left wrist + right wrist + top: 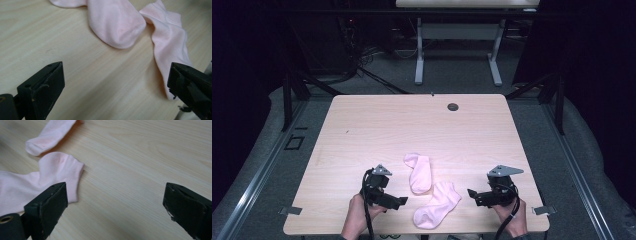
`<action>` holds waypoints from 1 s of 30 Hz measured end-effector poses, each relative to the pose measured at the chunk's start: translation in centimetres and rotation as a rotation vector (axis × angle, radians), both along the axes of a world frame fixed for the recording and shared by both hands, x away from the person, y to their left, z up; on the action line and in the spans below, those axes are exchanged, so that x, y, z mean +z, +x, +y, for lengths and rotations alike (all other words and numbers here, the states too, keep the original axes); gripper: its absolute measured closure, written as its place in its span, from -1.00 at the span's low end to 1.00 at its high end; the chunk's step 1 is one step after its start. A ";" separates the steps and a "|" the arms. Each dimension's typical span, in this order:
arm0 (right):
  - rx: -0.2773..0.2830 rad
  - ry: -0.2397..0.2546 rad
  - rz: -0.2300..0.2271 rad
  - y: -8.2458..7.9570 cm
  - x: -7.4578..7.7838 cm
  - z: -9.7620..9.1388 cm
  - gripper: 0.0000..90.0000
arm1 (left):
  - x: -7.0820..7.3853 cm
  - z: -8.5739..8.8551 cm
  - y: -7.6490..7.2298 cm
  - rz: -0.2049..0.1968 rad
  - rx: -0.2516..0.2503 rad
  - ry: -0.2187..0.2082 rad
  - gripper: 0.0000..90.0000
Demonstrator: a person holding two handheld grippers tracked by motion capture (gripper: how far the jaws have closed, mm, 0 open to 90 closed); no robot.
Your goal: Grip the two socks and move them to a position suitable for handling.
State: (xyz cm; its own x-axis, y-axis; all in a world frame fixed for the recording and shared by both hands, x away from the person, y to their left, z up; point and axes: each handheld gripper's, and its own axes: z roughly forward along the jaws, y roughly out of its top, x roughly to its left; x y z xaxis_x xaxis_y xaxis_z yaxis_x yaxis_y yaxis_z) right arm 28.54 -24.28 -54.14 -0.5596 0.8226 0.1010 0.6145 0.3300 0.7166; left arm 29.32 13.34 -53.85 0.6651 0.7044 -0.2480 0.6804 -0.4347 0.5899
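Two pink socks lie near the front of the wooden table [387,125]. The far sock [418,171] points away from me; the near sock [438,205] lies bent, its upper end close to the far sock's near end. My left gripper [401,201] rests just left of the near sock, aimed right. In its own view the left gripper [115,85] stands open over bare wood, with the far sock [115,25] and near sock [170,42] ahead. My right gripper [473,194] is right of the near sock, aimed left. The right gripper [115,202] is open and empty, the near sock [30,185] beside its left jaw.
A dark round grommet [453,106] sits near the table's far edge. Behind the table stands a second white-legged desk [457,50] on grey floor, with black frame struts [292,90] at both sides. A person's hands hold both grippers at the front edge.
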 end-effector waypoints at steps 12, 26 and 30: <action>0.082 -0.046 0.068 0.7 -0.7 3.6 -0.39 | -1.0 -1.9 -3.1 -0.009 -0.051 -0.031 -0.46; 0.115 -0.107 0.146 2.2 -2.2 6.0 0.08 | -1.9 -4.3 -4.0 0.018 -0.118 -0.017 -0.15; 0.130 -0.110 0.153 2.1 -2.3 6.3 0.20 | -1.9 -4.5 -4.1 0.020 -0.121 -0.008 0.01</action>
State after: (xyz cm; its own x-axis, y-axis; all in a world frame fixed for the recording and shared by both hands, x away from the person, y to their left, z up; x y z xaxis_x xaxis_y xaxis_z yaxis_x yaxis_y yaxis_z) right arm 30.68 -17.94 -56.45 -0.6466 0.7553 0.1066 0.6607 0.4847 0.5731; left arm 25.24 8.83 -55.80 0.7398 0.6176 -0.2669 0.6349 -0.5095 0.5808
